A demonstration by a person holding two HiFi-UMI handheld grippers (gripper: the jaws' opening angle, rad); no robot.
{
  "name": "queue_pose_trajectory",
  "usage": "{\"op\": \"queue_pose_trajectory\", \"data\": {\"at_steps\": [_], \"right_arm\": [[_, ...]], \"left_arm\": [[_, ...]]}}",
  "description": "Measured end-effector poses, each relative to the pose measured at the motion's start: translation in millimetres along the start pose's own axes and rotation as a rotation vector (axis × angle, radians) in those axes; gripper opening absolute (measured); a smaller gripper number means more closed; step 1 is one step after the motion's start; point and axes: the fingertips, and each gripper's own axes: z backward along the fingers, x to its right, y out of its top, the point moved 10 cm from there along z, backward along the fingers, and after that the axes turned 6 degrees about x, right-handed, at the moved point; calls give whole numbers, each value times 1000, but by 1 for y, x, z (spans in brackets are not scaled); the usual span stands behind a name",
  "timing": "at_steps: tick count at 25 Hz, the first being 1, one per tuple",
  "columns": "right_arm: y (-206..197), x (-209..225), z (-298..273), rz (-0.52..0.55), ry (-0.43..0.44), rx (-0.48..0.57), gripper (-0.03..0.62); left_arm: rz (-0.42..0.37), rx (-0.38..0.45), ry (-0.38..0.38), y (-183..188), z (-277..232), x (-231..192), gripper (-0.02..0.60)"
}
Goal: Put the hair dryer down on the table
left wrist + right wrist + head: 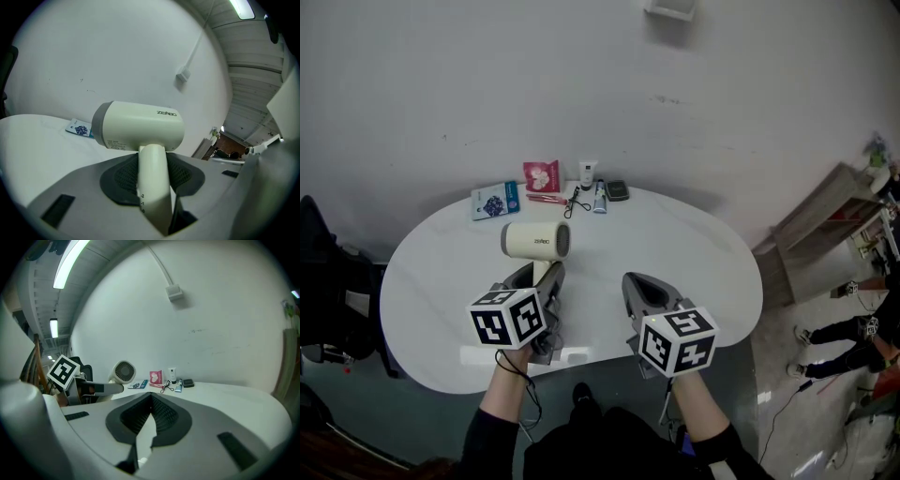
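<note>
A cream hair dryer [536,240] with a grey rear cap is over the middle of the white table [694,253], its barrel lying crosswise. My left gripper [546,274] is shut on its handle. In the left gripper view the handle [152,187] runs up between the dark pads to the barrel [138,126]. From these views I cannot tell whether the dryer touches the table. My right gripper [642,286] hovers to the right of it with its pads [164,416] together and nothing in them. The right gripper view shows the dryer's grille [123,371] and the left gripper [93,389] at its left.
Along the table's far edge lie a blue packet [495,201], a pink packet [541,175], a white tube [587,173], a blue tube [599,197] and a dark case [618,190]. A black chair [328,281] stands left, a wooden shelf [825,211] right.
</note>
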Motion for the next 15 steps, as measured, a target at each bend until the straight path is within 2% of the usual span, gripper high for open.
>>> {"op": "queue_pose_trajectory", "data": {"at_steps": [15], "right_arm": [[-7,12,-6,-7,-23,-27,2]], "left_arm": [[-38,-139,58,-33,-25,-7,161]]}}
